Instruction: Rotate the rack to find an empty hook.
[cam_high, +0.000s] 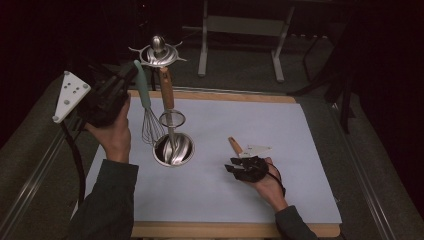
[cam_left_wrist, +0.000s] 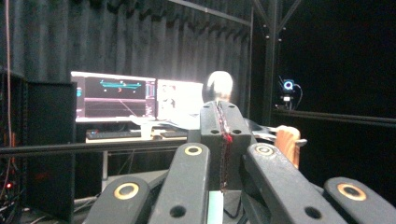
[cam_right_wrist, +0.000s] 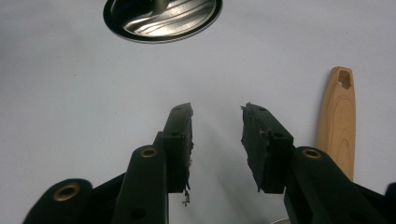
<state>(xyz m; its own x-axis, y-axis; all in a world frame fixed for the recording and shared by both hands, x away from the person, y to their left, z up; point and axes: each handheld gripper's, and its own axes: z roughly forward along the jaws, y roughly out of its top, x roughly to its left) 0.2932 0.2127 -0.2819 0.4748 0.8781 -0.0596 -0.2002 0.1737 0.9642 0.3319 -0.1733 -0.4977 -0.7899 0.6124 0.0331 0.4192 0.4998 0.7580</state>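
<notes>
Two sets of fingers: your left gripper (cam_high: 120, 82) is clenching the whisk's (cam_high: 148, 112) smooth mint handle; your right gripper (cam_right_wrist: 217, 140) is gaping empty beside the wooden handle (cam_right_wrist: 338, 119).

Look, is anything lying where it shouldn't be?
Yes. One wooden handle lies flat on the white mat beside the right tongs, while the whisk and another wooden-handled tool hang from the metal rack.

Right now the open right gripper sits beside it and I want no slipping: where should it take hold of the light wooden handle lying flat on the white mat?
Grip the light wooden handle mid-length, from above, right gripper jaws across its narrow width; it lies flat, long and slim, probably steadiest there.
</notes>
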